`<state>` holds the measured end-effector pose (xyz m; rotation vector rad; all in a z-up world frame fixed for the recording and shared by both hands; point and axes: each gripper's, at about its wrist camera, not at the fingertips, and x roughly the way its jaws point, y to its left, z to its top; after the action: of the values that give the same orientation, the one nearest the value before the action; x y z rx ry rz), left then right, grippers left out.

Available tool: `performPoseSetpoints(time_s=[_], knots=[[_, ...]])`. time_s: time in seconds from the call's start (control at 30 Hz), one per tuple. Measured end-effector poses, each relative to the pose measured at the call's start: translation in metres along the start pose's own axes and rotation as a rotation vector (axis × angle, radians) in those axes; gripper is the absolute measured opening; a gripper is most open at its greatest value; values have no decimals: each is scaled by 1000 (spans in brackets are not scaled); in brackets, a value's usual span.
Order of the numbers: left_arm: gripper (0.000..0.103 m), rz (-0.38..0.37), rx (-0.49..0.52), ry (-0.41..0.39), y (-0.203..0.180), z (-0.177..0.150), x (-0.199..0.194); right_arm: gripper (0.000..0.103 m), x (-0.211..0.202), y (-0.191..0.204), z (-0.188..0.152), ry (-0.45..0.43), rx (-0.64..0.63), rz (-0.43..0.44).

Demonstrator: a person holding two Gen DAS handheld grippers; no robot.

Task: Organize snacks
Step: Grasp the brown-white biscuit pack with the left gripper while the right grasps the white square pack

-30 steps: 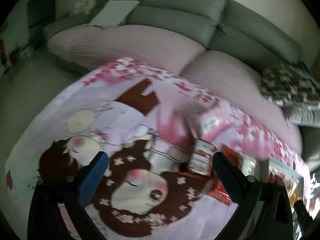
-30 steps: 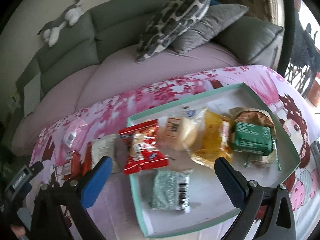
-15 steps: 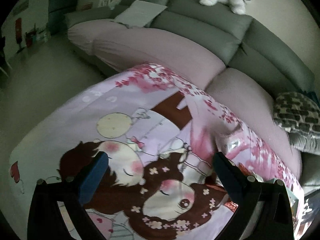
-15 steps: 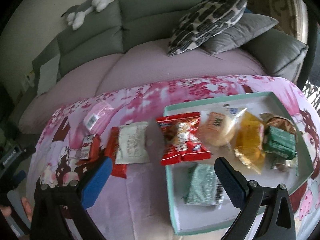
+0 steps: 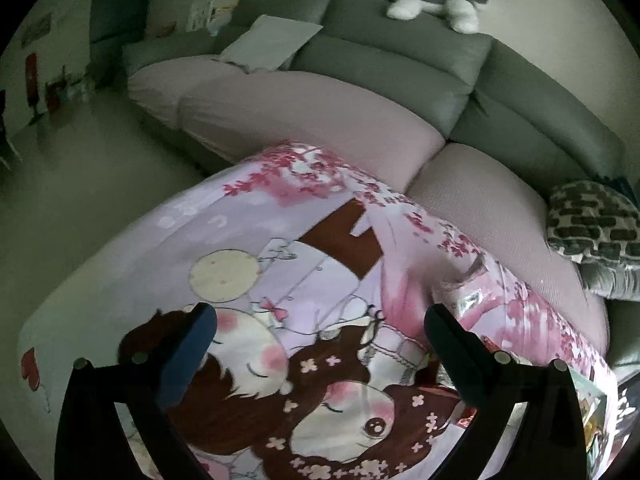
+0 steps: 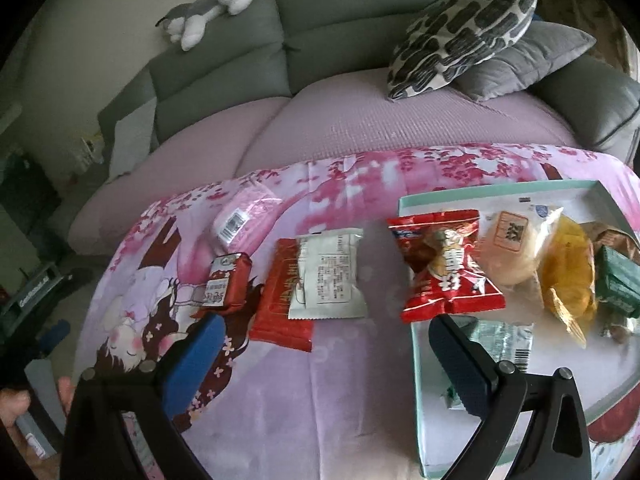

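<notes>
In the right wrist view a teal tray (image 6: 416,380) sits at the right, holding a pale round cake (image 6: 510,256), a yellow packet (image 6: 568,280), a green packet (image 6: 618,280) and a silver-green packet (image 6: 504,338). A red packet (image 6: 446,264) lies across the tray's left rim. On the cloth to the left lie a white packet (image 6: 330,274) over a flat red packet (image 6: 278,308), a small red packet (image 6: 226,282) and a pink packet (image 6: 240,218). My right gripper (image 6: 324,344) hovers open above the cloth, empty. My left gripper (image 5: 320,334) is open and empty above the cartoon cloth; the pink packet (image 5: 466,292) shows beside its right finger.
A table with a pink cartoon cloth (image 6: 320,400) stands before a grey sofa (image 6: 320,40) with mauve seat covers. Patterned cushion (image 6: 464,36) and grey cushion (image 6: 528,60) lie on it. A plush toy (image 6: 208,8) rests on the backrest. A hand (image 6: 16,404) shows at lower left.
Both cameras swung left. In the right wrist view the tray slid right and more loose packets came into view. In the left wrist view the small red packets slipped out behind the right finger.
</notes>
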<state>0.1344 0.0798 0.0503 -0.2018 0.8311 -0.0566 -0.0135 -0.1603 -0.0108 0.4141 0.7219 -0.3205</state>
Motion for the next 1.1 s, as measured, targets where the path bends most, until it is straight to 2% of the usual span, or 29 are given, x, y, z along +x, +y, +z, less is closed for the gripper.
performPoseSetpoints(time_s=[0.3,0.4,0.5,0.63,0.73,0.9,0.97,1.03,1.1], knots=[[103,-48,123,38,-31,-7,10,103,5,1,2,12,2,35],[103,-86,126,57,-36,-9,15,101,6,-1,4,14,8,46],[103,-134,115,74,-38,-10,20,97,10,-3,8,22,13,40],[103,-115,158,92,-44,-15,27,92,16,-8,15,48,74,82],[103,-169,142,115,-44,-15,32,87,19,-5,25,67,64,84],[102,-204,179,139,-55,-17,37,83,32,1,45,146,52,113],[100,-216,204,161,-62,-21,42,81,37,4,52,172,49,103],[91,-219,225,175,-67,-24,46,79,43,4,58,204,54,86],[90,-219,246,190,-72,-28,50,75,49,4,63,224,51,80]])
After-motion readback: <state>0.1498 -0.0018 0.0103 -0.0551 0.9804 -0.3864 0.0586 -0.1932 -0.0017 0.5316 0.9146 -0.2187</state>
